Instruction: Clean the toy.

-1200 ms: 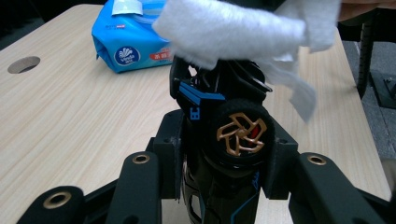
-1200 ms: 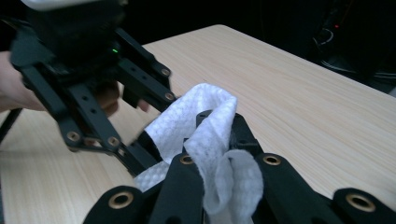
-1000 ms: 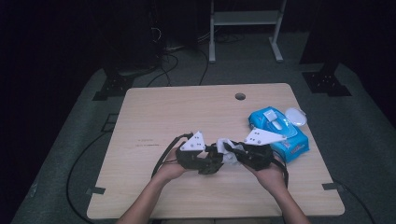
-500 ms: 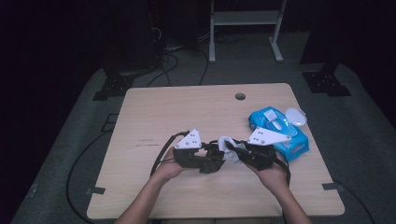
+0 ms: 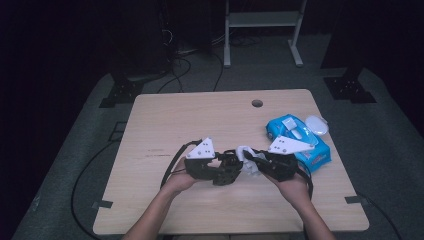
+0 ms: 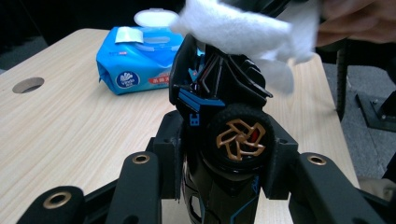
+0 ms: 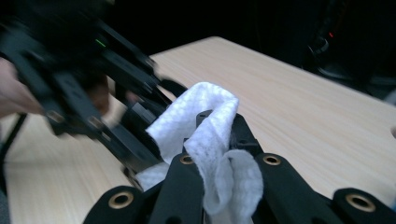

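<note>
In the lower middle of the high view, above the desk point(image 5: 165, 125), the left claw point(image 5: 227, 170) and the right claw point(image 5: 255, 162) meet nose to nose. The left claw is part closed, its jaws clamped on a black toy car point(image 6: 224, 121) with blue trim and a gold-spoked wheel, at the centre of the left gripper view. The right claw is pinched tight on a white wipe point(image 7: 205, 140), which presses against the car's top; a blue wipe pack point(image 5: 300, 142) lies at the right of the desk, lid open.
</note>
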The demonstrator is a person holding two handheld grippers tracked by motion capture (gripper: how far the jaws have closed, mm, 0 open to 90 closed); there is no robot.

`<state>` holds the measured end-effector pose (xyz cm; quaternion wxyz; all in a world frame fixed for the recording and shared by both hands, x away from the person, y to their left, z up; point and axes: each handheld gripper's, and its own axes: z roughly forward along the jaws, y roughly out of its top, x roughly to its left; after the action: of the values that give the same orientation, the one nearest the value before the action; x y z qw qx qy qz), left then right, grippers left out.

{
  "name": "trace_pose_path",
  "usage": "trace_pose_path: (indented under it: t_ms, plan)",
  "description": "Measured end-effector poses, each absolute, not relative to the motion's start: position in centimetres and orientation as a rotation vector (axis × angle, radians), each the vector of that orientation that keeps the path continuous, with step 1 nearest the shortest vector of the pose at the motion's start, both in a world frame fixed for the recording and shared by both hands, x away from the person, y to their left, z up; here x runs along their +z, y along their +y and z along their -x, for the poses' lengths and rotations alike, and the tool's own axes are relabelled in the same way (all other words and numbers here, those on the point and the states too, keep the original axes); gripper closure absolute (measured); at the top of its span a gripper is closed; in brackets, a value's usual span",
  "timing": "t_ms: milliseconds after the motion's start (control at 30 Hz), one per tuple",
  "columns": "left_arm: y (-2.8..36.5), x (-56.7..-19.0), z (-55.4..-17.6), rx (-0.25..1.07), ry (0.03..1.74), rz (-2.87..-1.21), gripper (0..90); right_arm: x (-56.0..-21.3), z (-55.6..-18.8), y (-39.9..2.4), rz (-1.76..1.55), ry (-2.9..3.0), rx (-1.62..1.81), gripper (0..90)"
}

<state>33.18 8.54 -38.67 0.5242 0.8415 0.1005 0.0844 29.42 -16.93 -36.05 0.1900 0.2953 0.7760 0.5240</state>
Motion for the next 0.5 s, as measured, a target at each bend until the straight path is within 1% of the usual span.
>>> trace_pose_path:
  t_ms: [33, 133, 333, 500]
  plan:
    - [8.6, -38.6, -33.2, 0.204, 0.24, -2.018, 58.2, -36.6, -29.6, -17.3, -0.864, 2.187, 1.467, 85.2]
    - [8.4, -38.8, -33.3, 0.212, 0.24, -2.034, 58.1, -36.7, -29.6, -17.3, -0.866, 2.188, 1.481, 85.2]
    - [8.3, -38.8, -33.2, 0.196, 0.241, -2.024, 58.1, -35.5, -29.2, -16.1, -0.792, 2.184, 1.507, 85.1]
    - [8.6, -38.7, -33.2, 0.217, 0.235, -2.043, 58.2, -36.5, -29.6, -16.9, -0.856, 2.193, 1.448, 85.1]
